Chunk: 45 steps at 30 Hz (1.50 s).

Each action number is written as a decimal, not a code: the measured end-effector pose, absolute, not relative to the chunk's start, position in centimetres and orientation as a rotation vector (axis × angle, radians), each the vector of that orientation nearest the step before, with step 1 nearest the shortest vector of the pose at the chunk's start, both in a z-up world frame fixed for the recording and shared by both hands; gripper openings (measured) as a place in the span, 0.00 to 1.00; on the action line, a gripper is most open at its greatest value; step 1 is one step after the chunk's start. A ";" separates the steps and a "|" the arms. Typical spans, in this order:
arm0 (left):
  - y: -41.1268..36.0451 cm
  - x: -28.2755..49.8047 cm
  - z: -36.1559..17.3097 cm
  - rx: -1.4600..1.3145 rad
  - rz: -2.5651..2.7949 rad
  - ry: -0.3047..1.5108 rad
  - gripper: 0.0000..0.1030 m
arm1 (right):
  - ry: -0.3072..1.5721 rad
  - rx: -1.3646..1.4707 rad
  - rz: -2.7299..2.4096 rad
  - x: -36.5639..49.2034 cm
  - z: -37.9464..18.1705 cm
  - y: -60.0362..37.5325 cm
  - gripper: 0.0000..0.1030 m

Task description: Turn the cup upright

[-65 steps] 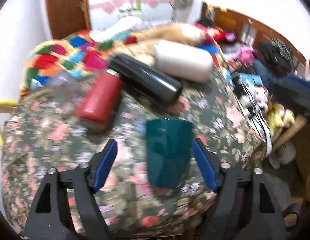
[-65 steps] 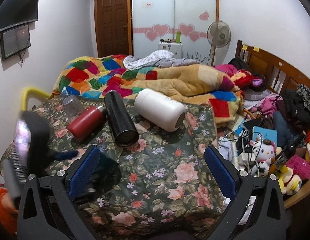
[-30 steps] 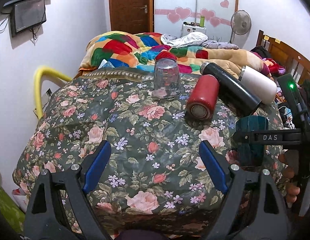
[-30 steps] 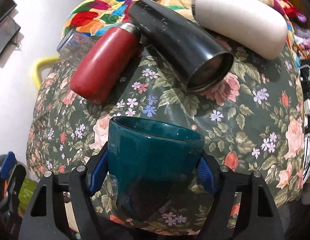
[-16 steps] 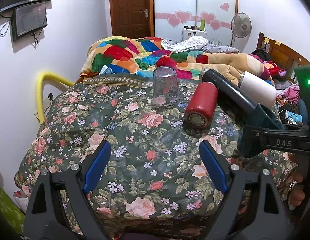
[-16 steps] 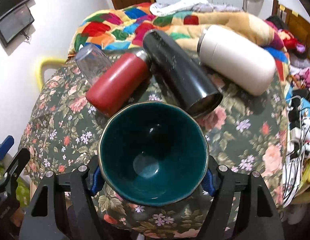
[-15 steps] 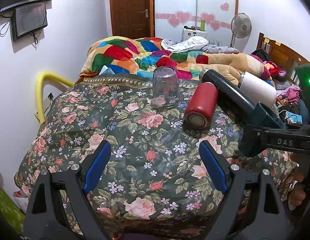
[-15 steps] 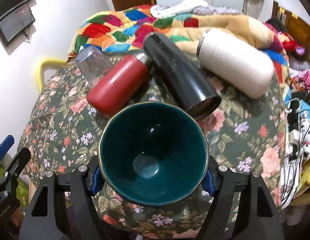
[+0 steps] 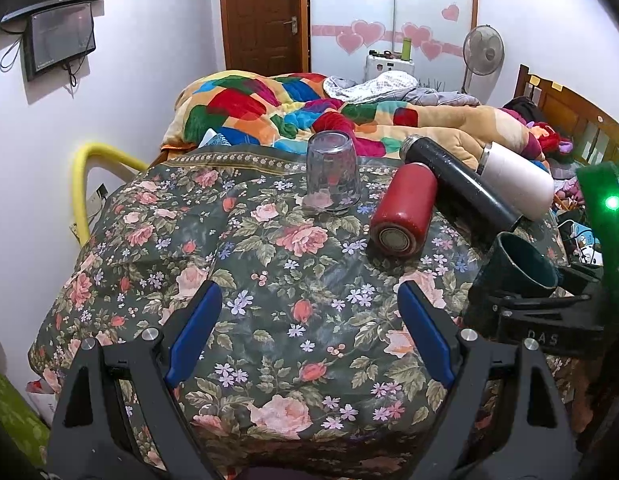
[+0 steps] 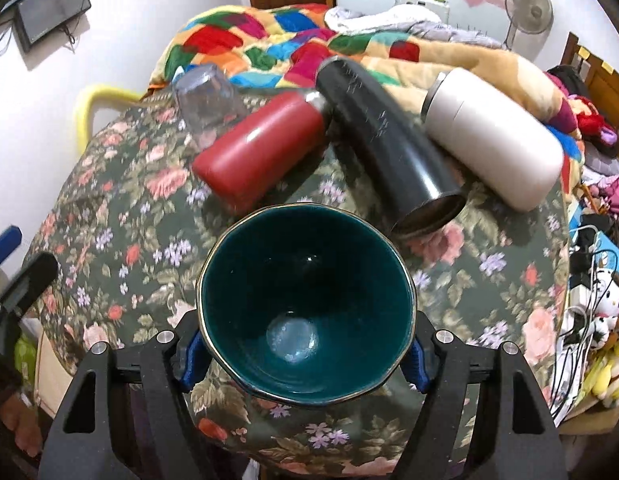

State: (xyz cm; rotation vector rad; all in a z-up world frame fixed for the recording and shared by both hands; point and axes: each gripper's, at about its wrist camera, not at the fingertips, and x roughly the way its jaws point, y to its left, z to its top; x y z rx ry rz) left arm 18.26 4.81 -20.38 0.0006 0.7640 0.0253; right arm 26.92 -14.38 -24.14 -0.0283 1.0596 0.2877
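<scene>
Most of the flip looks done: the teal cup (image 10: 305,312) is clamped mouth-up between the right tongs (image 10: 305,354), held over the near edge of the floral counter (image 10: 489,272). Setting down and release are left. The left tongs (image 9: 309,332) are spread wide, nothing gripped.

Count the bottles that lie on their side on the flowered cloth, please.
3, side by side past the teal cup: red bottle left, black bottle middle, white bottle right. None seems hidden.

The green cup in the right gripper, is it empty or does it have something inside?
Empty. The right wrist view looks straight into the green cup, held by the right gripper, and its bare glazed bottom shows.
</scene>
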 end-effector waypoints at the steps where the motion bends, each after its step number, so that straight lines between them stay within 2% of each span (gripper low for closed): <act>1: 4.8 18.3 -20.4 0.000 0.027 0.765 0.87 | 1.044 -0.034 0.284 26.7 -24.1 -14.3 0.70; 8: 5.1 18.2 -20.5 -0.014 0.032 0.766 0.87 | 1.027 -0.079 0.286 26.3 -24.1 -14.0 0.71; 13: 5.0 17.8 -20.3 -0.008 0.031 0.765 0.87 | 1.086 -0.072 0.348 26.7 -25.0 -13.2 0.74; 20: 5.4 16.8 -19.6 0.000 0.044 0.750 0.87 | 0.997 -0.130 0.309 26.6 -23.6 -12.2 0.74; 26: 5.7 15.8 -17.7 -0.028 0.047 0.717 0.87 | 0.843 -0.102 0.306 25.1 -19.0 -12.7 0.74; 32: 4.5 13.8 -13.3 -0.054 0.011 0.635 0.87 | 0.650 -0.060 0.256 20.7 -12.0 -16.0 0.74; 39: 2.5 8.2 -5.5 -0.083 -0.050 0.417 0.88 | 0.403 0.017 0.199 13.1 -4.2 -20.7 0.76; 45: 0.8 2.1 -0.1 -0.073 -0.081 0.229 0.97 | 0.254 0.069 0.189 7.7 -1.0 -22.4 0.80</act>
